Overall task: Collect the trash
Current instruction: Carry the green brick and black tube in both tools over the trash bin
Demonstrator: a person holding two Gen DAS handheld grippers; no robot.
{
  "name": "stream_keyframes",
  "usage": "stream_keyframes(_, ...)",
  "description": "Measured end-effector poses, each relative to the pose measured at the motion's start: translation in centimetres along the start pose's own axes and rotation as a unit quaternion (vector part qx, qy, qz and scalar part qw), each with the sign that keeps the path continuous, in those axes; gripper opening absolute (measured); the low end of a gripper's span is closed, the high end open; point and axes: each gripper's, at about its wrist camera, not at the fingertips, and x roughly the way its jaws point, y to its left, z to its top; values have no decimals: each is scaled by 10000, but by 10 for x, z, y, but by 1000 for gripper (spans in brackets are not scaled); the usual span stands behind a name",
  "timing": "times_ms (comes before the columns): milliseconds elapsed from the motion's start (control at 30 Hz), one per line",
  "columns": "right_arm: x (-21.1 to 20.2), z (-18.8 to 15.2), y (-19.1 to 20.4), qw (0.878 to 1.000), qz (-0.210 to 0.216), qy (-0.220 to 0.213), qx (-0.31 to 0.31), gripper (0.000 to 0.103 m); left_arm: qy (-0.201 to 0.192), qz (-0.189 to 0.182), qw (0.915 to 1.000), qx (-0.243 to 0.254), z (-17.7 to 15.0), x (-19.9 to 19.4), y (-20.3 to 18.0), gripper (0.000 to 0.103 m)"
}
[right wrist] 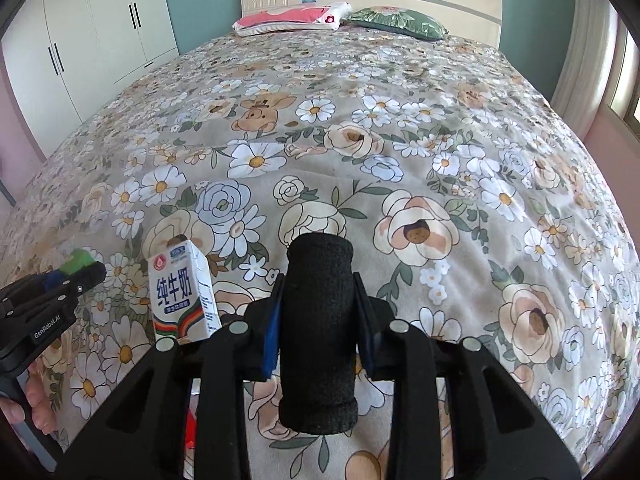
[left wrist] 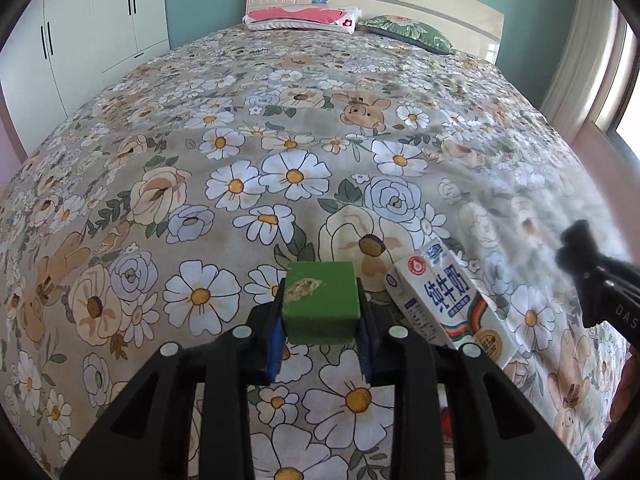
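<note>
A floral bedspread covers a wide bed, with a white wardrobe on the far left and two pillows by the headboard.

Starting at the left: the left gripper holds a green block clamped between its blue pads, the jaws narrow and pressing on both side faces. The block has a scuffed pale patch on its near face and appears lifted clear of the cover.

In the middle stands the remaining piece of trash, a white milk carton with a rainbow stripe. It rests upright on the bedspread, long axis roughly vertical, leaning a little in the left wrist view. It sits between the two grippers, just beside the left one's right finger and just beside the right one's left finger. Neither touches it.

At the right: the right gripper is closed on a black foam cylinder, whose long axis runs along the fingers, both ends sticking out past the pads.

Both tongs are full, so the carton, about equally near to each hand, probably has to wait until one load is dropped. No bin is visible in either view.
</note>
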Motion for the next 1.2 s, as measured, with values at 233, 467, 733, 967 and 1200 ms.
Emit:
stream_keyframes(233,-117,20,10,9976,-118,-655,-210,32,-727,96,9969,269,21,-119,-15,32)
stream_keyframes(467,-238,18,22,9915,-218,-1245,-311,32,-1397,122,9895,342,21,-243,-19,32)
stream_keyframes(733,-380,-8,45,9801,-283,-1886,-543,32,-2080,123,9774,368,-4,-370,-16,32)
stream_keyframes(967,-482,-61,62,9700,-188,-2275,-830,32,-2372,-7,9699,549,-44,-455,-17,32)
stream_keyframes(1200,-559,-126,78,9582,118,-2619,-1142,32,-2690,-104,9582,971,-101,-520,-25,32)
